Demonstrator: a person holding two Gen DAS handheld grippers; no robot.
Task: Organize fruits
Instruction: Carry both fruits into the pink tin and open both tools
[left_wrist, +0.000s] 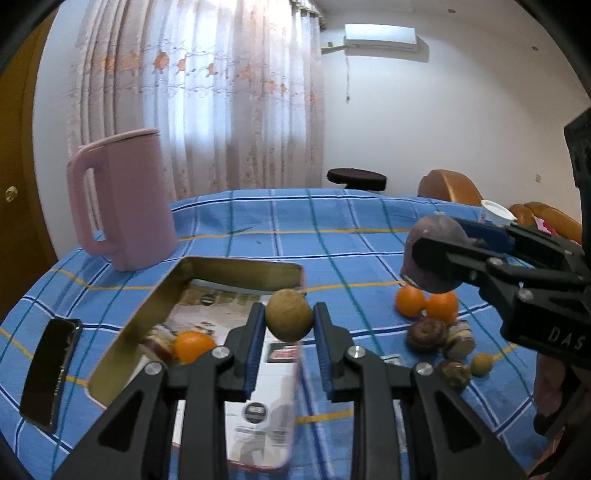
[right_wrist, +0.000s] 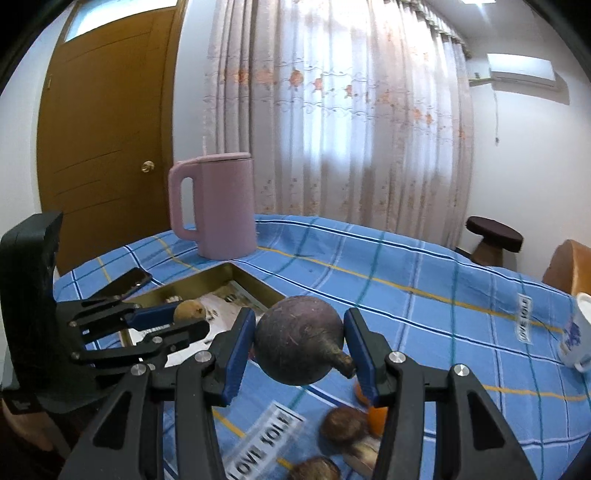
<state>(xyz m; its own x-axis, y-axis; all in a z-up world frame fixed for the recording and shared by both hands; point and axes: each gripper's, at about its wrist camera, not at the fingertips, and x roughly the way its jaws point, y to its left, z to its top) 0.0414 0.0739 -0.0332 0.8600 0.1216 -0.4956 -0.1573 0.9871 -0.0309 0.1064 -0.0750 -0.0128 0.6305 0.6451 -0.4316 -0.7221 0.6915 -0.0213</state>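
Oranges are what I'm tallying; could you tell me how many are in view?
3: one orange inside the gold tray, and two oranges side by side on the blue cloth. Others may be hidden.

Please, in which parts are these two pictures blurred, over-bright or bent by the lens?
Left wrist view: curtain blown out by backlight, tin near end smeared, dark rounded corners. Right wrist view: fruit pile at bottom blurred, door and curtain bowed by fisheye.
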